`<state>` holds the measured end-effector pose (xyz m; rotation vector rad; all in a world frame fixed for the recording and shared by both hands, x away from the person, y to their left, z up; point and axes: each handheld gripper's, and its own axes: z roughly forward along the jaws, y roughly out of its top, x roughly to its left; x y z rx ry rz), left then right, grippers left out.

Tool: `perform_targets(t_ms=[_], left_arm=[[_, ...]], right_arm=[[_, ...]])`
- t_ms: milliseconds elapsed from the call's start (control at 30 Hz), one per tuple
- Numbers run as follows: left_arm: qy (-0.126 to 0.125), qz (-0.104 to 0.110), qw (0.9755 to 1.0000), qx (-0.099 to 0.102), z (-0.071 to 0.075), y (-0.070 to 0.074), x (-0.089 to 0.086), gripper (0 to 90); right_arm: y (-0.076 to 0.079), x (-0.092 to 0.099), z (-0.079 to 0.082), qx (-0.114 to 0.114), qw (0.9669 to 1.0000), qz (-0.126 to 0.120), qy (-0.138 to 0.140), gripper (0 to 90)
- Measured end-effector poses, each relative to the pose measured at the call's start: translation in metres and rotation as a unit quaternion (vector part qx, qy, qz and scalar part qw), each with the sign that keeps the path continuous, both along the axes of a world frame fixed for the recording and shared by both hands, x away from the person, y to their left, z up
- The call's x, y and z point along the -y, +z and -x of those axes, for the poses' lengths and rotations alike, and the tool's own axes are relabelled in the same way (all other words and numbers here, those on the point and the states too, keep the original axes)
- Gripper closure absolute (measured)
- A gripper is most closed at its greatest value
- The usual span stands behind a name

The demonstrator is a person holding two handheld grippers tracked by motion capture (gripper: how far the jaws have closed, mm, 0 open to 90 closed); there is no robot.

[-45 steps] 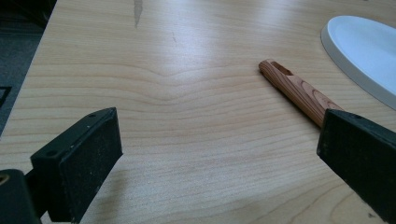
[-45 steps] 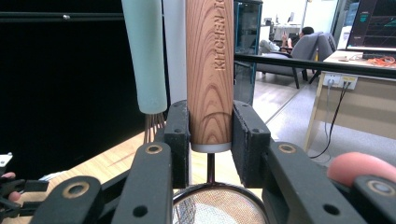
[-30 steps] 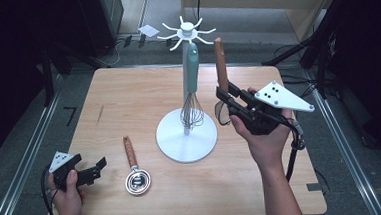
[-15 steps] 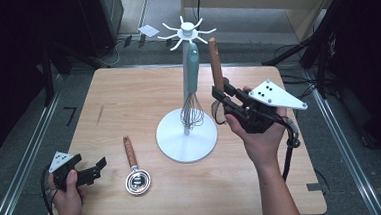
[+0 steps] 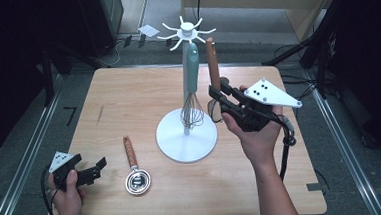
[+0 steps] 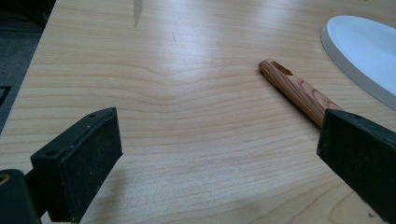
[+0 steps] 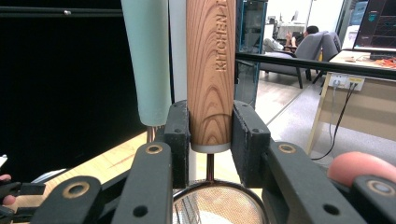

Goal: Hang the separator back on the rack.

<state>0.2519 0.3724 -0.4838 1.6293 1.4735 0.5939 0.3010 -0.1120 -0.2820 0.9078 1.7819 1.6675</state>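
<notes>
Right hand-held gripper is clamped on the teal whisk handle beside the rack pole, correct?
Not quite. The right hand-held gripper is clamped on the wooden handle; the teal whisk handle hangs free beside it by the rack pole, as the right gripper view shows.

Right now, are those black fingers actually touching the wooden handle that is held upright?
Touching. The right gripper view shows both fingers of the right gripper pressed flat against the sides of the wooden strainer handle, with no gap.
</notes>
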Motion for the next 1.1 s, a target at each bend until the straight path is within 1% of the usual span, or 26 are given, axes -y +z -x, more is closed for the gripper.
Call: perform_targets(t_ms=[333, 633, 733, 867, 1000, 1100], left_arm=[[0.000, 0.002, 1.0000, 0.000, 0.000, 0.000, 0.000, 0.1], [0.000, 0.004, 1.0000, -0.001, 0.000, 0.000, 0.000, 0.0], [0.000, 0.004, 1.0000, -0.001, 0.000, 0.000, 0.000, 0.1], [0.000, 0.003, 1.0000, -0.001, 0.000, 0.000, 0.000, 0.0], [0.000, 0.003, 1.0000, 0.000, 0.000, 0.000, 0.000, 0.1], [0.000, 0.004, 1.0000, 0.000, 0.000, 0.000, 0.000, 0.0]], right_arm=[[-0.002, -0.005, -0.004, 0.001, 1.0000, 0.000, 0.000, 71.6], [-0.003, -0.007, -0.007, -0.008, 0.9998, -0.014, 0.010, 71.1], [-0.004, -0.008, -0.008, -0.012, 0.9998, -0.016, 0.007, 70.7], [-0.004, -0.008, -0.011, -0.010, 0.9999, -0.012, 0.004, 70.6], [-0.003, -0.009, -0.013, -0.012, 0.9999, -0.011, 0.001, 69.5], [-0.003, -0.009, -0.013, -0.014, 0.9997, -0.019, 0.007, 68.8]])
